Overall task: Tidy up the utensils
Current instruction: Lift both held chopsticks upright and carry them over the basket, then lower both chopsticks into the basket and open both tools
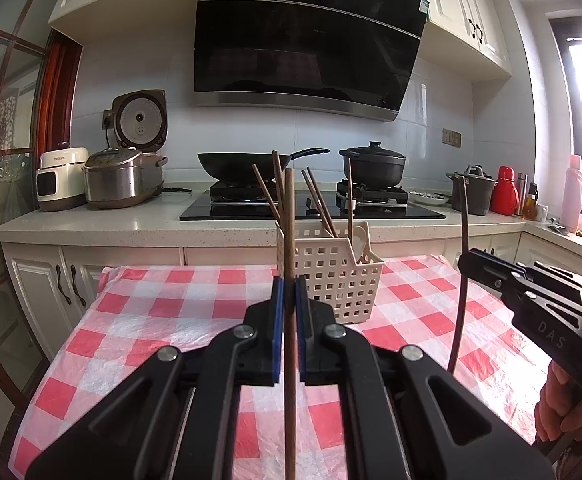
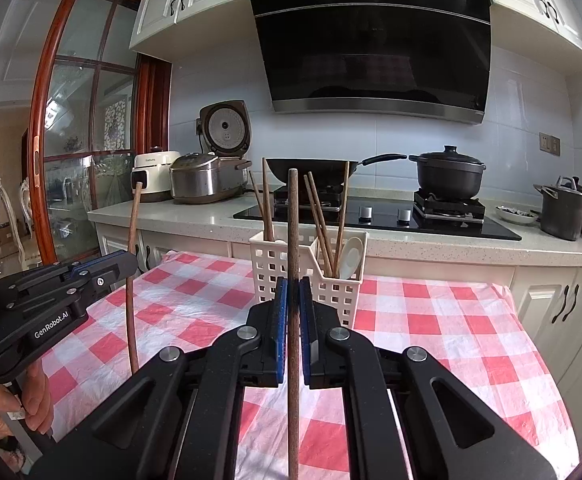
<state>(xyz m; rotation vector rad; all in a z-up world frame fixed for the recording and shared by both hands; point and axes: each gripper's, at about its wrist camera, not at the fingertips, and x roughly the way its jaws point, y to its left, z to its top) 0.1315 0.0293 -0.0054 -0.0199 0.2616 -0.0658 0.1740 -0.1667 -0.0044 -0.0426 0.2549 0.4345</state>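
Observation:
My left gripper (image 1: 289,292) is shut on a brown wooden chopstick (image 1: 289,240), held upright above the checkered table. My right gripper (image 2: 293,294) is shut on a darker chopstick (image 2: 293,232), also upright. Each shows in the other's view: the right gripper (image 1: 467,266) with its chopstick (image 1: 463,304) at the right, the left gripper (image 2: 129,260) with its chopstick (image 2: 131,280) at the left. A cream slotted utensil basket (image 1: 339,276) (image 2: 335,292) stands at the table's far edge, just beyond both grippers. It holds several chopsticks (image 2: 319,216) and a white spoon (image 2: 350,258).
The table wears a red-and-white checkered cloth (image 1: 163,320) (image 2: 431,328). Behind it runs a counter (image 1: 131,224) with rice cookers (image 1: 123,176), a hob with a wok (image 1: 243,162) and a black pot (image 1: 375,164). A glass door (image 2: 79,120) is at the left.

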